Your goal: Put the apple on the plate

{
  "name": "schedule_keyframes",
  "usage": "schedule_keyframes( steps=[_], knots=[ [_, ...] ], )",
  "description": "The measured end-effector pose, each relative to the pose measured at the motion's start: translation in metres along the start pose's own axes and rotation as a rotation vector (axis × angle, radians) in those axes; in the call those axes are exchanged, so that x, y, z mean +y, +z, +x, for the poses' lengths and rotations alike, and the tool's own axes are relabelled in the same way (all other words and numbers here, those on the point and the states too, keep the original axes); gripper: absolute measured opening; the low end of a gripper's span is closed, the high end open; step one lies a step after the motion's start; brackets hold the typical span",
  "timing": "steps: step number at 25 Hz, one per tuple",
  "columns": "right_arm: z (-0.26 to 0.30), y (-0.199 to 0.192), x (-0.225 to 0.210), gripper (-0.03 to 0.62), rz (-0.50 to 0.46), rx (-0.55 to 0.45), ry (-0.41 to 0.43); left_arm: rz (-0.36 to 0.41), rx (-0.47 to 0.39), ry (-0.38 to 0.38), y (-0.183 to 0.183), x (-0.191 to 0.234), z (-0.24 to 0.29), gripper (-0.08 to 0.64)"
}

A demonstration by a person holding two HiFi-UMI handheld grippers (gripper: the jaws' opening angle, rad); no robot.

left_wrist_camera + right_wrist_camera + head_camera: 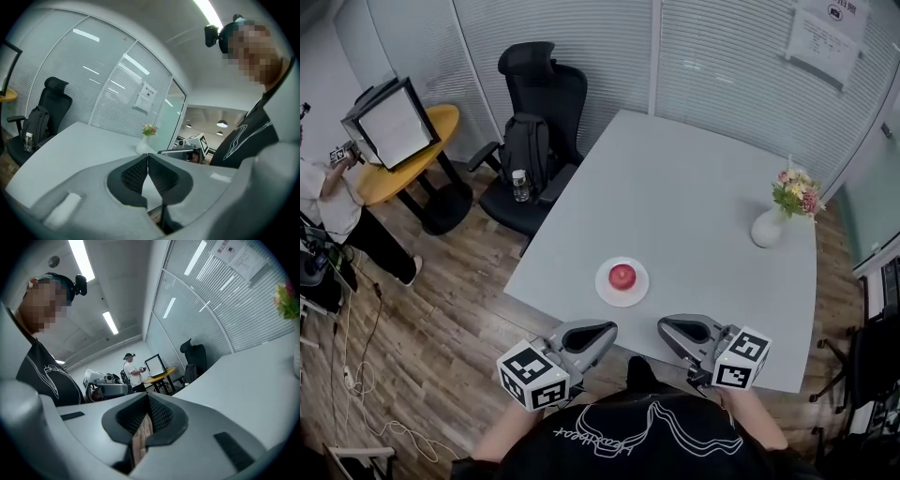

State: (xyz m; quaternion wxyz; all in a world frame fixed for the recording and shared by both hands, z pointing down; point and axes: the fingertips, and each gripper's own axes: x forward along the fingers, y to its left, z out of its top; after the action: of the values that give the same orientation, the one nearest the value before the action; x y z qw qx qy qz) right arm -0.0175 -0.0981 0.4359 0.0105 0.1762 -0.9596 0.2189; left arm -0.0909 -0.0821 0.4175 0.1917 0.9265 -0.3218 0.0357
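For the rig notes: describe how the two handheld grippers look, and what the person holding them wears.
Both the left gripper and the right gripper are pale grey moulded shells with rounded, tapering jaws lined with black ribbed pads. Each carries a white cube printed with black square markers. No cables show. The person wears a black top with a white line print.

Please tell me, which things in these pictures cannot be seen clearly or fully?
- The paper sheets on the glass wall, head view: the print is too small to read.
- The bottle on the chair, head view: the label is too small.
- The person by the yellow table, head view: cut off by the left edge.
- The apple and the plate: shown in neither gripper view.
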Motion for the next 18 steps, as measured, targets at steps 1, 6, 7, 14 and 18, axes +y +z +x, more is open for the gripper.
schedule_keyframes(
  steps=[1, 6, 7, 14, 18],
  knots=[
    [0.000, -0.002, 0.002, 0.009, -0.008, 0.005, 0.000, 0.004, 0.001, 0.001, -0.001, -0.003, -0.001, 0.015],
    [-0.001, -0.008, 0.012, 0.008, -0.028, 0.018, 0.006, 0.036, 0.004, 0.016, -0.003, -0.012, -0.007, 0.014],
    [-0.002, -0.009, 0.014, 0.008, -0.026, 0.018, 0.010, 0.039, 0.005, 0.016, -0.003, -0.014, -0.008, 0.014],
    [0.001, -0.007, 0.024, 0.008, -0.032, 0.014, 0.017, 0.063, 0.005, 0.027, -0.001, -0.022, -0.014, 0.014],
    [0.002, -0.007, 0.030, 0.008, -0.039, 0.015, 0.019, 0.067, 0.000, 0.035, -0.001, -0.025, -0.020, 0.014]
  ],
)
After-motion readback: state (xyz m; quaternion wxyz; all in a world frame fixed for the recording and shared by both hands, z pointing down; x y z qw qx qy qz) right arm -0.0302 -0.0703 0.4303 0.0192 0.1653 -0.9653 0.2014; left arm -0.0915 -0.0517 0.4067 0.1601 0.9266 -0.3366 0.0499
